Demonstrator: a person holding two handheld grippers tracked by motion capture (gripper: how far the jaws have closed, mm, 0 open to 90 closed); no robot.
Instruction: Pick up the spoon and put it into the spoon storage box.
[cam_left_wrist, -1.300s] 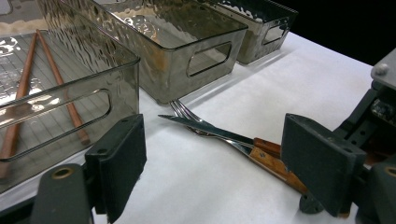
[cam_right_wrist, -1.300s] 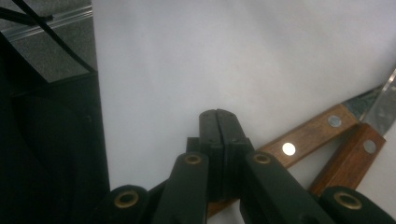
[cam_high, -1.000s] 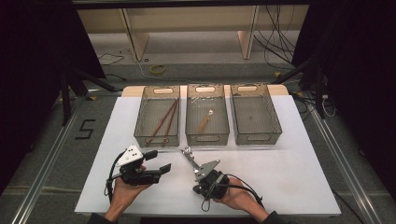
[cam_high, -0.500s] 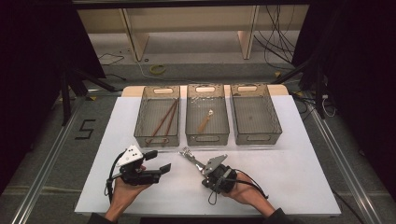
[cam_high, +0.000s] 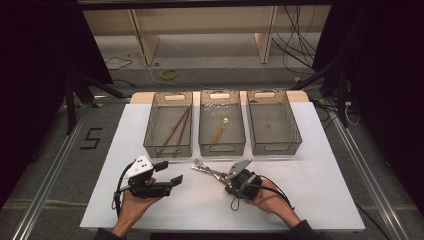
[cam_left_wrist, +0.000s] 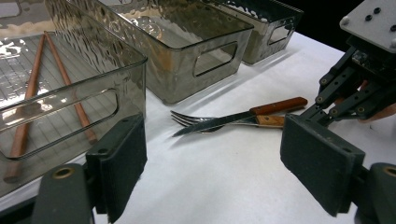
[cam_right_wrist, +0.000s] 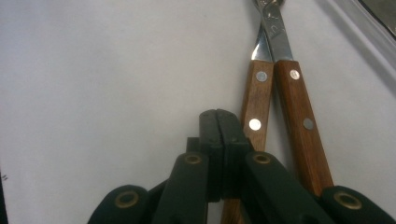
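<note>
A: From the high view, where's the cutlery?
B: A knife (cam_high: 210, 170) and a fork (cam_high: 199, 165) lie together on the white worktop (cam_high: 320, 190), just in front of the middle bin (cam_high: 221, 122). The right hand-held gripper (cam_high: 226, 179) sits at their handle end, pointing up-left along them. The left hand-held gripper (cam_high: 170, 174) is off to their left, well apart, its jaws spread.
A: How many bins?
B: Three clear bins in a row. The left bin (cam_high: 169, 123) holds two brown chopsticks (cam_high: 176, 131); the middle one holds one small wooden-handled piece (cam_high: 219, 131) I can't identify; the right bin (cam_high: 273, 121) has a bare mesh floor.

A: And the left gripper view?
B: Its own two pads stand wide apart with nothing between them. Beyond them the knife (cam_left_wrist: 233, 120) lies across the fork (cam_left_wrist: 196, 121), both with wooden handles and steel ends, the fork's tines pointing towards the chopstick bin (cam_left_wrist: 70, 93). The other hand-held gripper (cam_left_wrist: 322, 109) reaches in from the right at the handles.

A: The right gripper view?
B: The right hand-held gripper (cam_right_wrist: 218, 116) has its jaws pressed together, gripping nothing. The two handles lie just beside it on the right: the knife's handle (cam_right_wrist: 254, 105) touches or nearly touches the jaw, the fork's handle (cam_right_wrist: 301, 121) is outside that. Each is reddish-brown wood with two steel rivets showing, narrowing into shiny metal.
</note>
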